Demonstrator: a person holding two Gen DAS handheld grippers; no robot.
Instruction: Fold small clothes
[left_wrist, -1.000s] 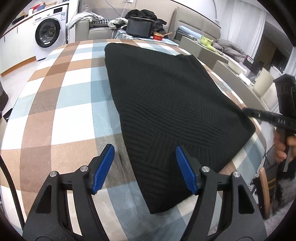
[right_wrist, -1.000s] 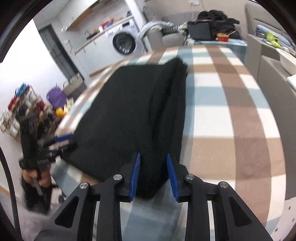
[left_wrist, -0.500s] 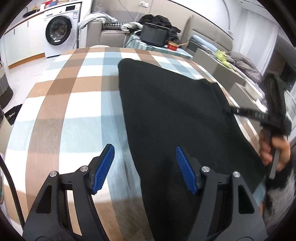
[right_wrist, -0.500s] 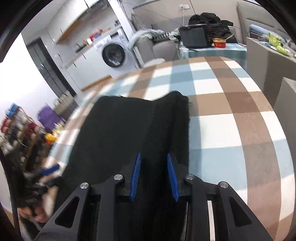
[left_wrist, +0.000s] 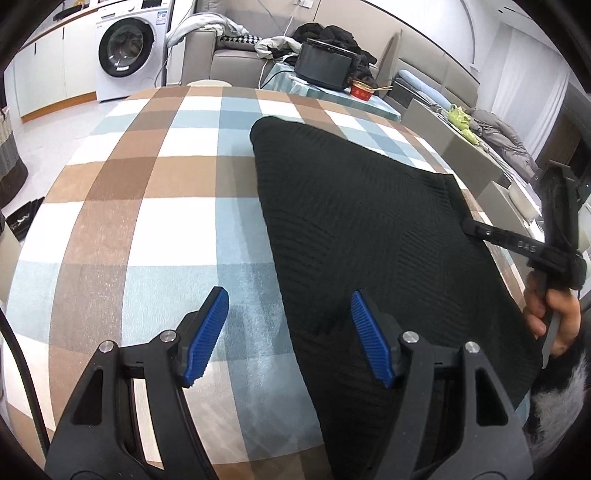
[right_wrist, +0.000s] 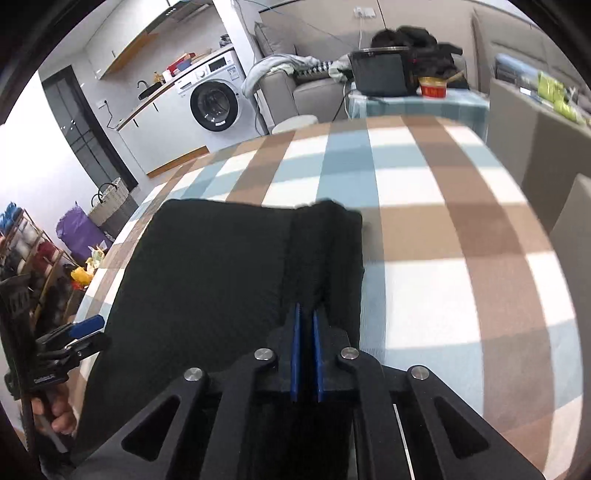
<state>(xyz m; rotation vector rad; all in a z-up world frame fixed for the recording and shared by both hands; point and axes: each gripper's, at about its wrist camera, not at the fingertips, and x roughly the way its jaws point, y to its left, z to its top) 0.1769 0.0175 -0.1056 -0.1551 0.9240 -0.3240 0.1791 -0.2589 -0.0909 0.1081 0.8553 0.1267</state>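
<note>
A black knit garment (left_wrist: 369, 221) lies flat on the plaid-covered table (left_wrist: 147, 206). My left gripper (left_wrist: 288, 299) stands open over the garment's near left edge, its right pad above the fabric and its left pad above the cloth. At the garment's right edge, my right gripper (left_wrist: 467, 223) bites into the fabric, with a hand holding it. In the right wrist view, the right gripper (right_wrist: 306, 314) has its jaws closing tight on a raised fold of the garment (right_wrist: 214, 266). The left gripper (right_wrist: 88, 328) shows at the garment's far side.
The plaid table (right_wrist: 443, 221) extends bare to the right of the garment. Beyond it stand a washing machine (left_wrist: 125, 48), a grey sofa (left_wrist: 221, 55) with clothes, and a side table with a black box (left_wrist: 325, 66) and red bowl (left_wrist: 364, 90). Grey chairs (right_wrist: 554, 166) flank the right side.
The right gripper's pads have come together on a fold of the black garment. Both grippers have slid sideways along the garment's edges; the left stays equally wide.
</note>
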